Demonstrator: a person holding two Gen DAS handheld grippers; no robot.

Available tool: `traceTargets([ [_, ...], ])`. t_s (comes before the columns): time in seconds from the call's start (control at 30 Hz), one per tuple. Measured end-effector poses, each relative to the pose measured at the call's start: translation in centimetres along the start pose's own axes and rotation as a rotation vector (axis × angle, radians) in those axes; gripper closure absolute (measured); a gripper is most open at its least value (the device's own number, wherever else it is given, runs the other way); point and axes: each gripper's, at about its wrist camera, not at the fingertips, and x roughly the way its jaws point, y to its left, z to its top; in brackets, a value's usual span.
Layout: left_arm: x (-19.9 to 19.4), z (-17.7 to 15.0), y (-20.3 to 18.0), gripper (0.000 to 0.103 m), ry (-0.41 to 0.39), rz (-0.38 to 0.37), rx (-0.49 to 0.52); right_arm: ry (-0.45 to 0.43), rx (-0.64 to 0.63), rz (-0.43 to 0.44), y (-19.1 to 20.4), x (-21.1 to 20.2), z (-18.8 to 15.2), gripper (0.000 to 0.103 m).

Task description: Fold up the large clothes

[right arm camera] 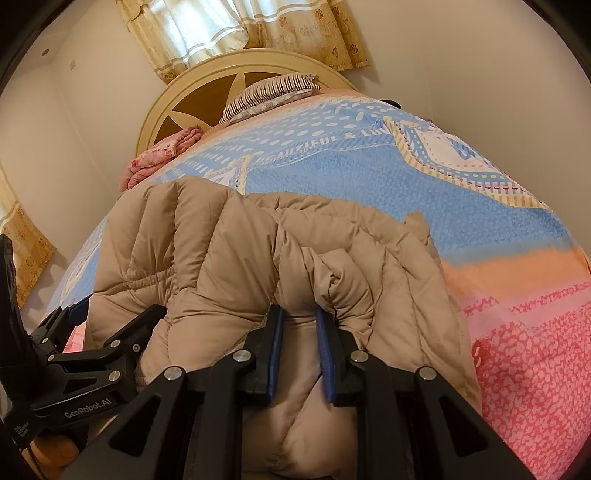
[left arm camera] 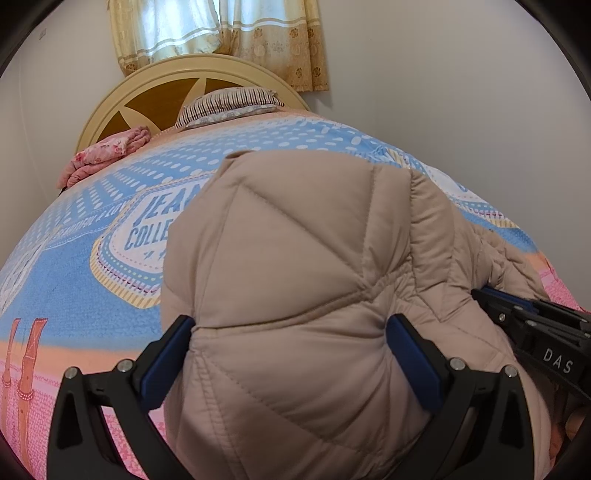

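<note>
A beige quilted puffer jacket (left arm camera: 295,266) lies bunched on the bed near its front edge; it also shows in the right wrist view (right arm camera: 229,251). My left gripper (left arm camera: 291,325) has its jaws wide apart with a thick fold of the jacket bulging between the blue pads. My right gripper (right arm camera: 300,314) is closed down on a narrow fold of the jacket, with a small gap left between the pads. The right gripper (left arm camera: 524,325) shows at the right edge of the left wrist view; the left gripper (right arm camera: 74,317) shows at the left of the right wrist view.
The bed has a blue, orange and pink patterned blanket (left arm camera: 110,229). A striped pillow (left arm camera: 229,105) and a folded pink floral cloth (left arm camera: 107,151) lie by the cream headboard (left arm camera: 122,99). Curtains (left arm camera: 221,33) hang behind. Walls stand close on both sides.
</note>
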Motion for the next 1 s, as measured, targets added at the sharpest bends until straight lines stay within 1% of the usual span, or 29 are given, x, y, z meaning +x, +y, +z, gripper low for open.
traceTargets([
  [0.27, 0.12, -0.05, 0.18, 0.000, 0.006, 0.000, 0.000, 0.011, 0.002, 0.000, -0.01, 0.34, 0.01, 0.084],
  [0.63, 0.17, -0.21, 0.11, 0.000, 0.000, 0.011, 0.002, 0.015, 0.020, 0.022, -0.49, 0.62, 0.05, 0.084],
  [0.87, 0.29, -0.16, -0.10, 0.000, 0.007, 0.030, 0.018, 0.017, 0.021, 0.021, -0.63, 0.68, 0.12, 0.084],
  [1.0, 0.13, 0.02, 0.13, 0.000, 0.017, 0.015, 0.016, 0.016, 0.014, 0.010, -0.50, 0.41, 0.12, 0.084],
])
